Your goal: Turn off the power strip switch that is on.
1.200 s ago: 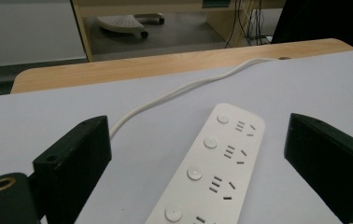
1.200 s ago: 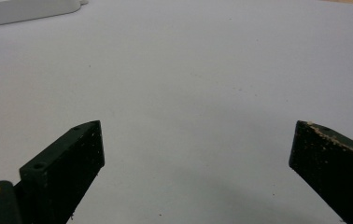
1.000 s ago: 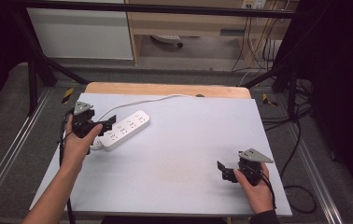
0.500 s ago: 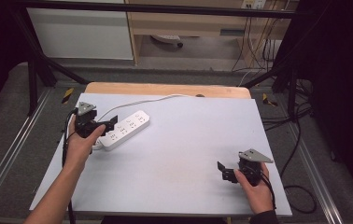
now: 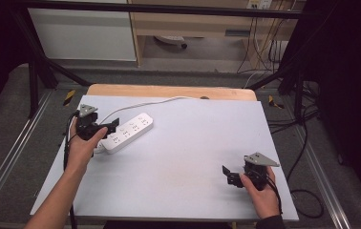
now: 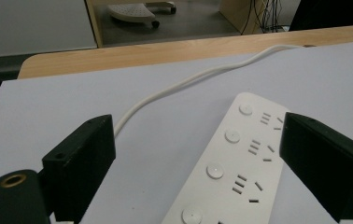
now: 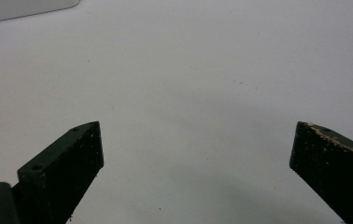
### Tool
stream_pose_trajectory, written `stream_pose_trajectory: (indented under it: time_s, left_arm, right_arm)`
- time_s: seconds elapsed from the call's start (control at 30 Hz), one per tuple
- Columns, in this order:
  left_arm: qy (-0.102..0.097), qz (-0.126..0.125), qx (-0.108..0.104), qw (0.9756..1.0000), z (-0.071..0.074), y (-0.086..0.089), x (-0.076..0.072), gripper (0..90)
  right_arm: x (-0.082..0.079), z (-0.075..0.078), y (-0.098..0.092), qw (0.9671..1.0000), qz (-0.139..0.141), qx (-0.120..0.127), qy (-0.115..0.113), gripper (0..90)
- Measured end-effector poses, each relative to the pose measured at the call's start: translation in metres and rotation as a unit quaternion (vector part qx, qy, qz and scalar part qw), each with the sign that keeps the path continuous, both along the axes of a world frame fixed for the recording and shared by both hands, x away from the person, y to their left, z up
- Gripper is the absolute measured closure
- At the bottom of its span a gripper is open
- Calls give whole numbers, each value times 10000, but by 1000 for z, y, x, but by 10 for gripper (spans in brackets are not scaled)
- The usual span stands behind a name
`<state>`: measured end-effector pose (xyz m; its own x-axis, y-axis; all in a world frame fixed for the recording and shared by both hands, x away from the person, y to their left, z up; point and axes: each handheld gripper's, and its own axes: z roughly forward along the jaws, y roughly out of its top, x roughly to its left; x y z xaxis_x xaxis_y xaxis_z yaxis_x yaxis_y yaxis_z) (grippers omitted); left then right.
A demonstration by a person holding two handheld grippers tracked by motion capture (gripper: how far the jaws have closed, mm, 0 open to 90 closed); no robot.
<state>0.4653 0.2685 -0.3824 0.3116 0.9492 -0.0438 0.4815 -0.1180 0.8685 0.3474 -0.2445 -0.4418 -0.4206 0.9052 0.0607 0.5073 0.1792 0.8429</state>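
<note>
A white power strip (image 5: 128, 132) with several sockets and round buttons lies at the left of the pale mat (image 5: 188, 157). Its white cord (image 5: 140, 105) runs toward the far edge. My left gripper (image 5: 109, 128) is open and held over the strip's near end. In the left gripper view the strip (image 6: 233, 163) lies between and beyond the wide-apart jaws, and the cord (image 6: 188, 81) curves away. My right gripper (image 5: 227, 175) is open low over the bare mat at the front right, nothing between its jaws. In the right gripper view a corner of the strip (image 7: 20, 9) shows far off.
A wooden tabletop edge (image 5: 169, 90) shows beyond the mat. Behind the table stand a white cabinet (image 5: 83, 33) and a wooden shelf (image 5: 193, 21), with cables (image 5: 264, 28) hanging at the right. Metal rails (image 5: 6, 157) run along both sides of the table.
The left hand and gripper have drifted slightly toward the far left beside the power strip. The right gripper has stayed in place.
</note>
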Motion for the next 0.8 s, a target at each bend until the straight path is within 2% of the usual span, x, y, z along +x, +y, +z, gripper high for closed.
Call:
stream_pose_trajectory:
  time_s: [0.3,0.43,0.5,0.57,0.6,0.63,0.67,0.8]
  left_arm:
    - [80,-37,37,10000,-4,-7,3,131]
    - [129,-74,98,9998,-5,-10,3,204]
    - [157,-66,143,9998,-6,-11,3,265]
    - [123,-28,93,9999,-7,-12,2,340]
    - [119,-26,80,9999,-8,-12,2,413]
    - [130,-51,59,9999,-9,-13,1,445]
    - [114,-80,16,9999,-10,-13,1,445]
    - [100,-120,43,9999,-13,-14,0,549]
  right_arm:
    - [1,-1,0,10000,-6,-11,26,36]
    - [1,0,0,10000,-10,6,31,36]
    - [0,0,0,10000,-14,5,19,36]
    - [0,0,0,10000,-26,24,26,36]
    - [0,0,-1,10000,-27,23,25,36]
    - [0,0,-1,10000,-25,20,26,36]
    - [0,0,-1,10000,-25,20,26,36]
    - [1,0,0,10000,-21,10,33,37]
